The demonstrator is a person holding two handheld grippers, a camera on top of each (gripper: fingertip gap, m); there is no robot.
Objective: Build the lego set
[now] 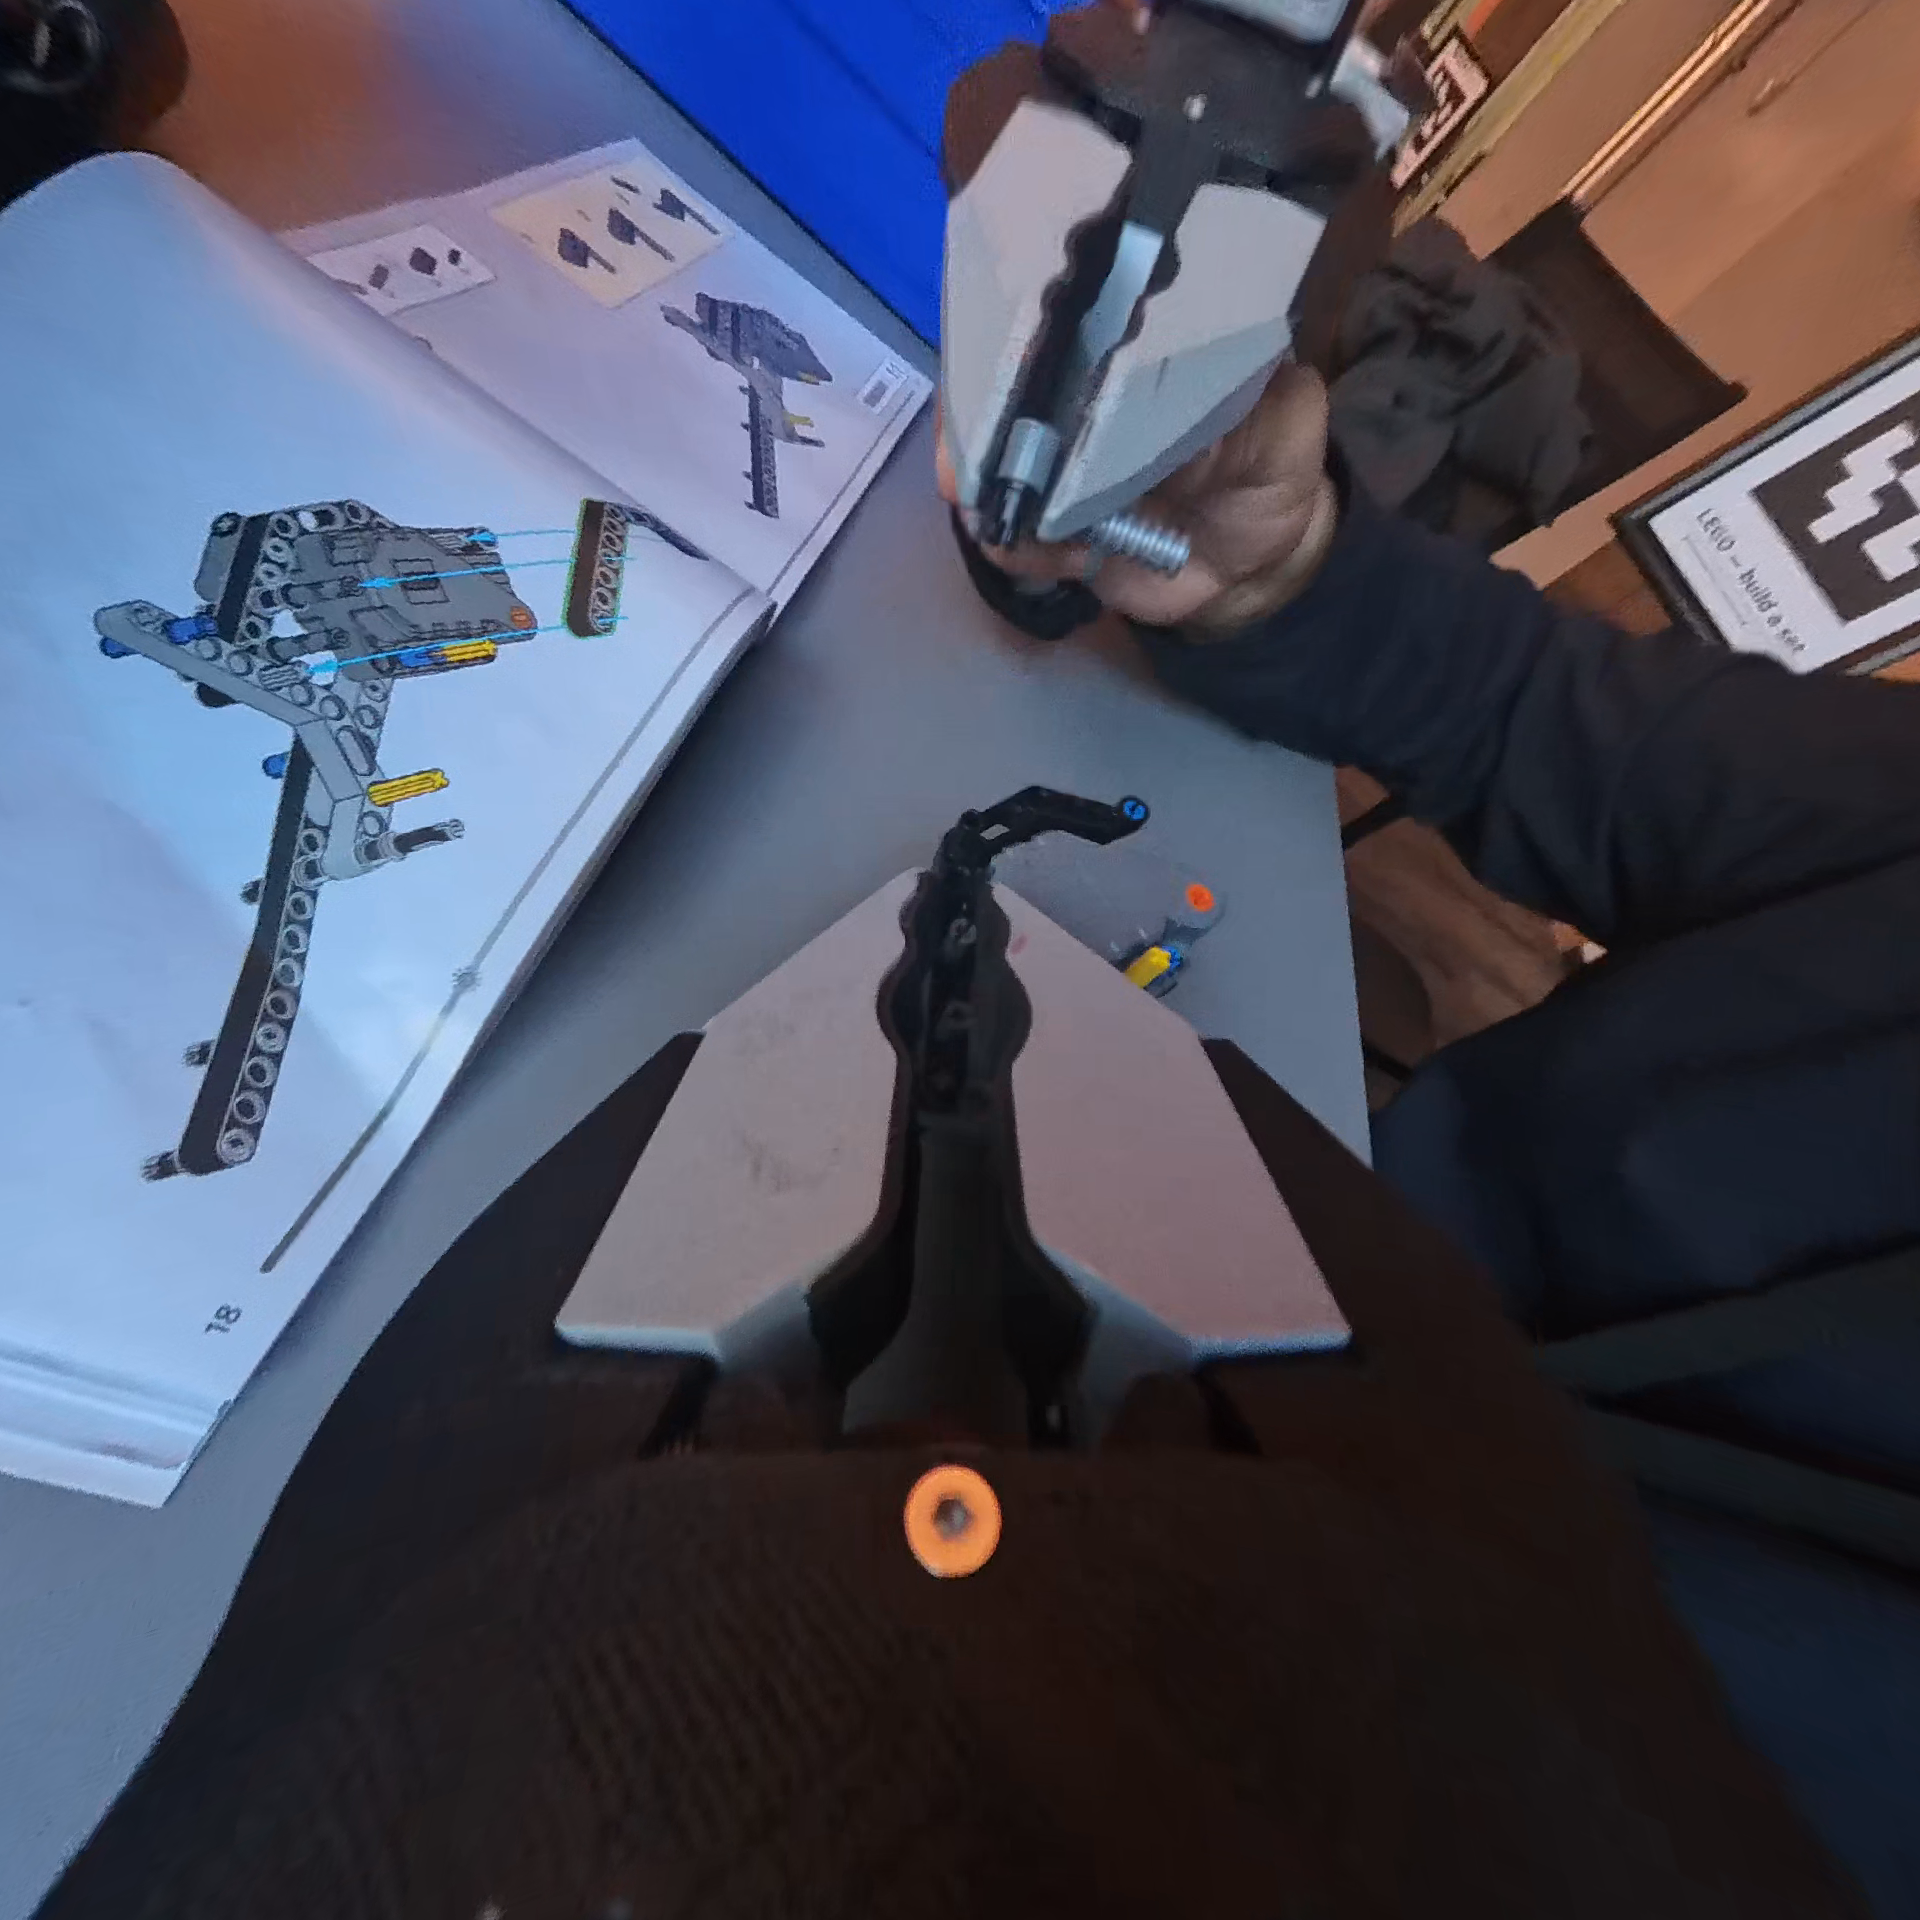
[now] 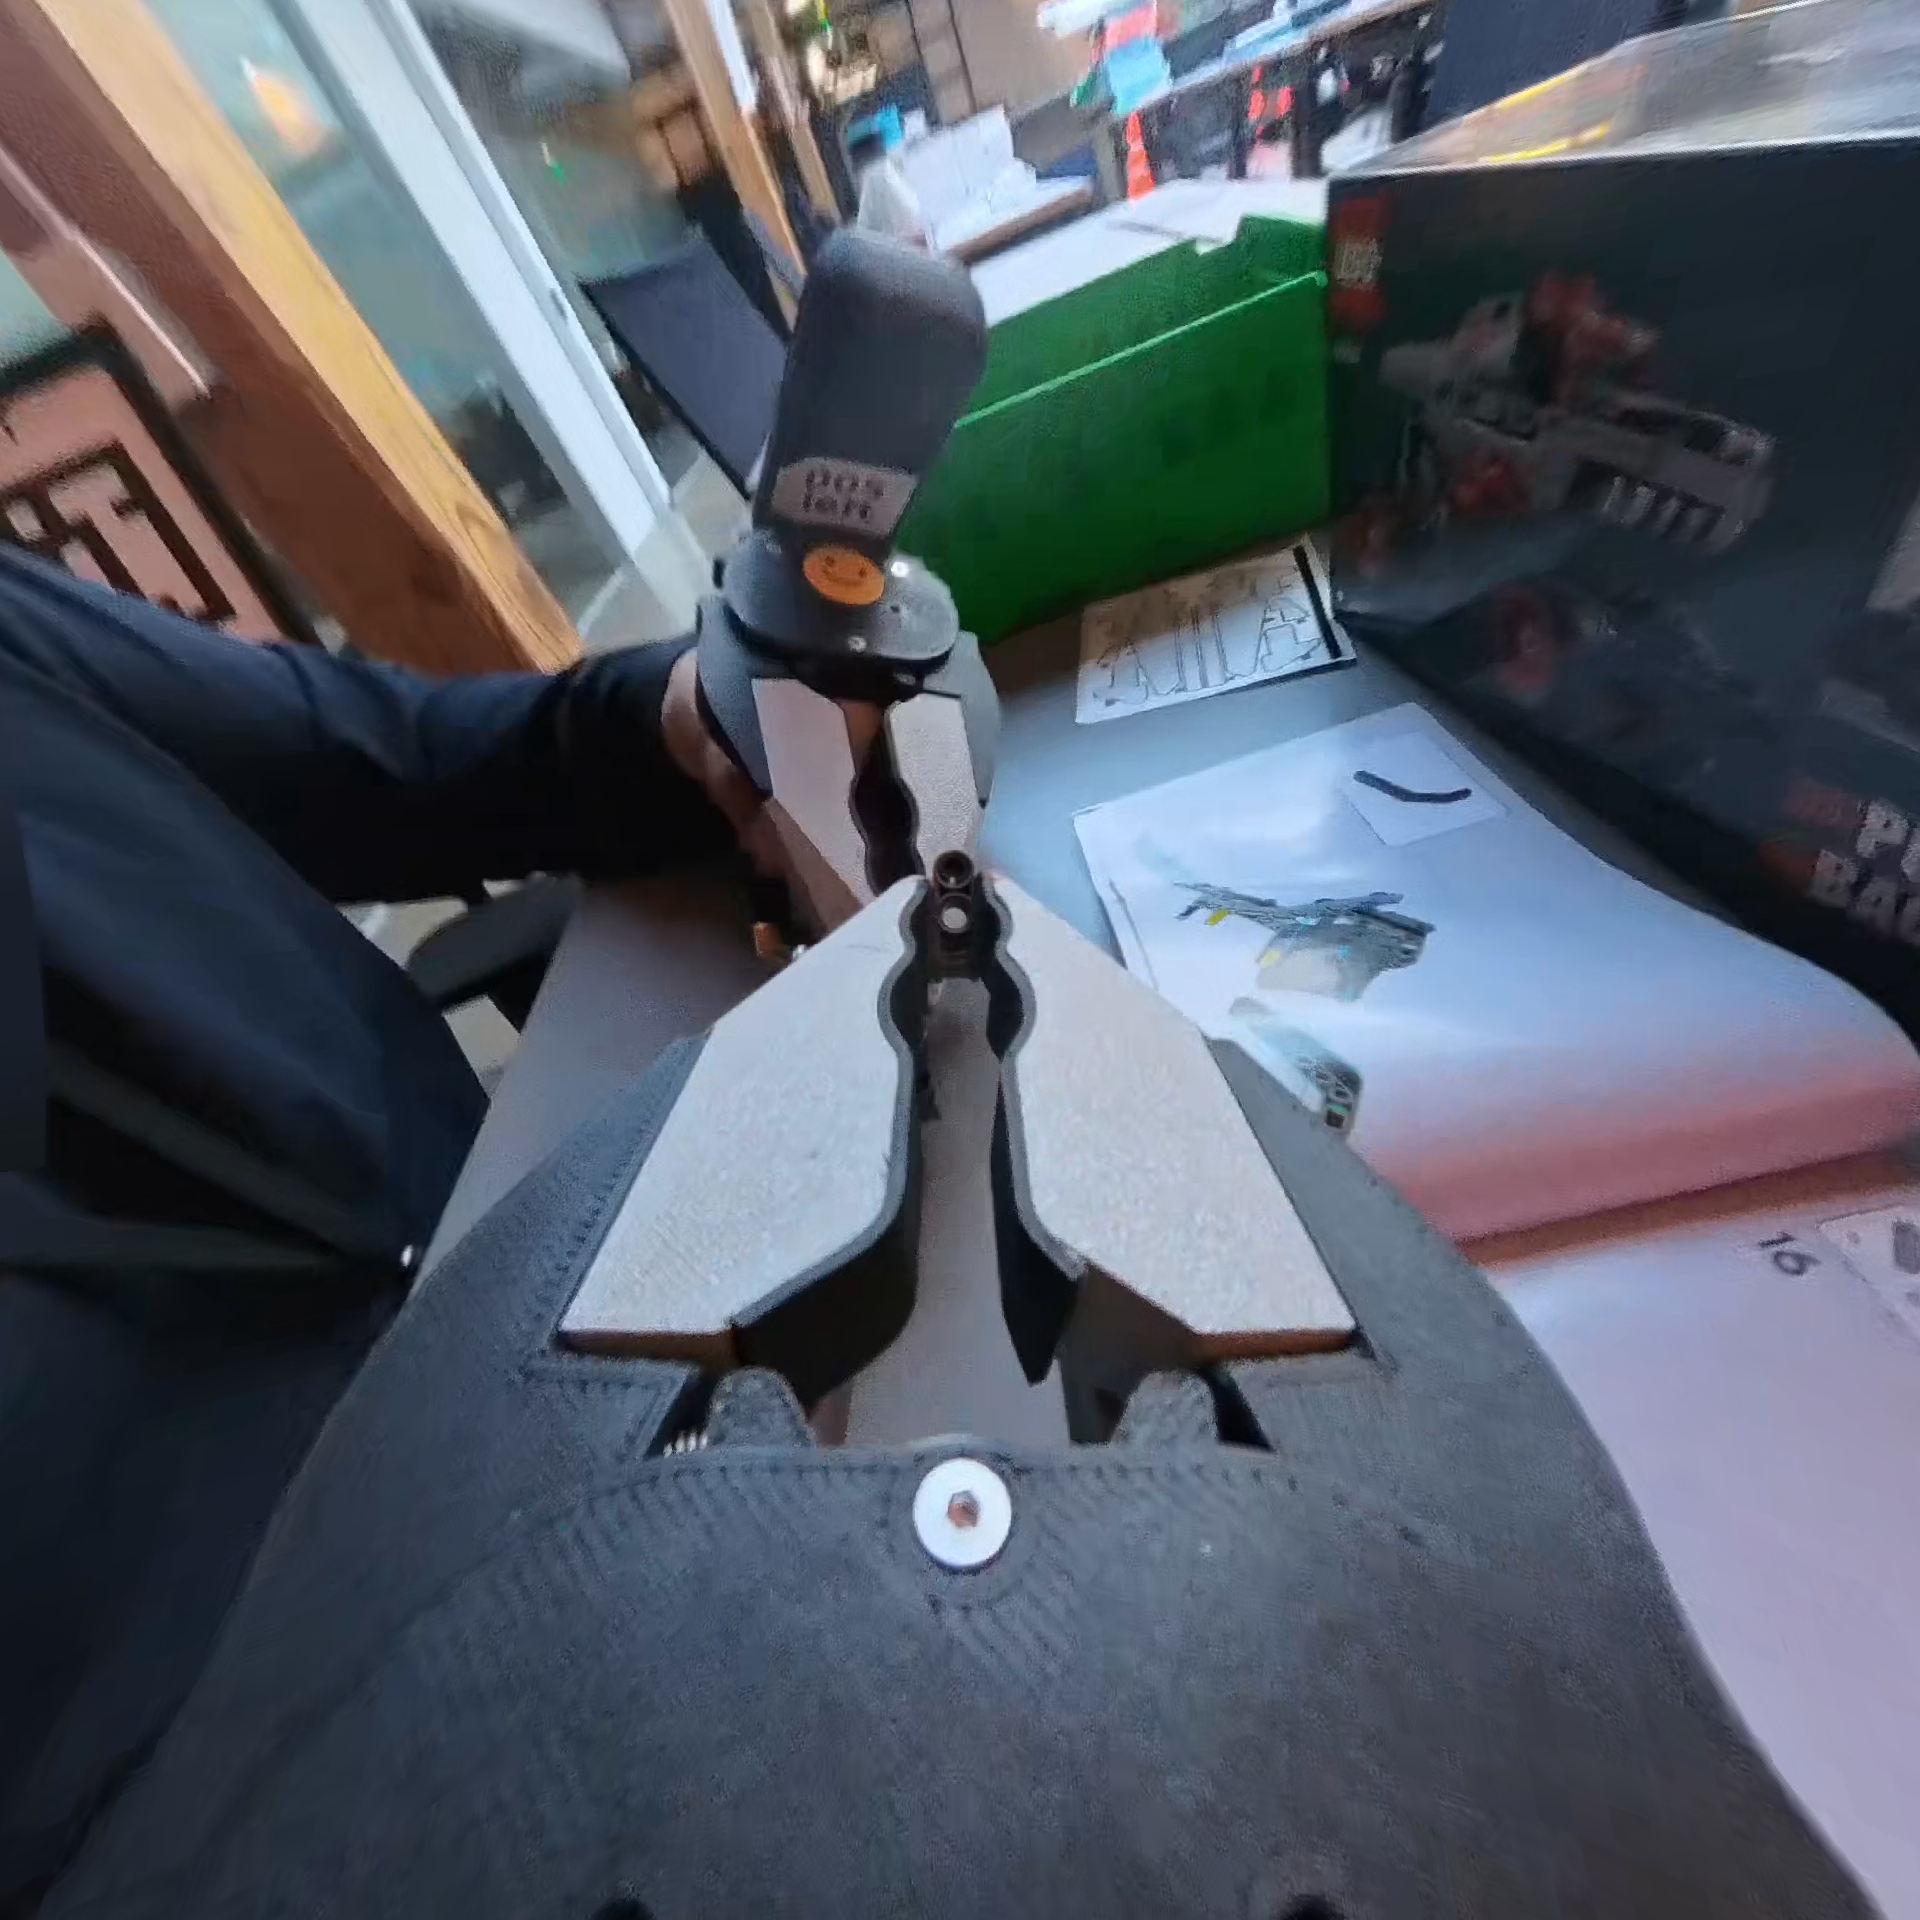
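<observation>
My left gripper [image 1: 961, 883] is shut on a black bent beam [image 1: 1049, 816] that sticks out past the fingertips and has a blue pin [image 1: 1135, 810] at its far end. It hangs above the grey table [image 1: 935, 707]. My right gripper [image 2: 954, 894] is shut on a small dark axle piece [image 2: 954, 914], seen end-on. In the left wrist view the right gripper [image 1: 1013, 509] is higher and farther off, and the piece shows a grey sleeve [image 1: 1029, 457]. The left gripper [image 2: 914, 821] faces the right one closely. A small grey sub-assembly [image 1: 1174, 935] with orange and yellow parts lies on the table.
An open instruction booklet [image 1: 312, 675] covers the table's left side and also shows in the right wrist view [image 2: 1507, 935]. A dark set box [image 2: 1621, 468], a green bin [image 2: 1122, 436] and a sticker sheet [image 2: 1205, 634] stand behind. The table edge [image 1: 1351, 987] is near the sub-assembly. My hands' fingertips stand some 6 centimetres from each other.
</observation>
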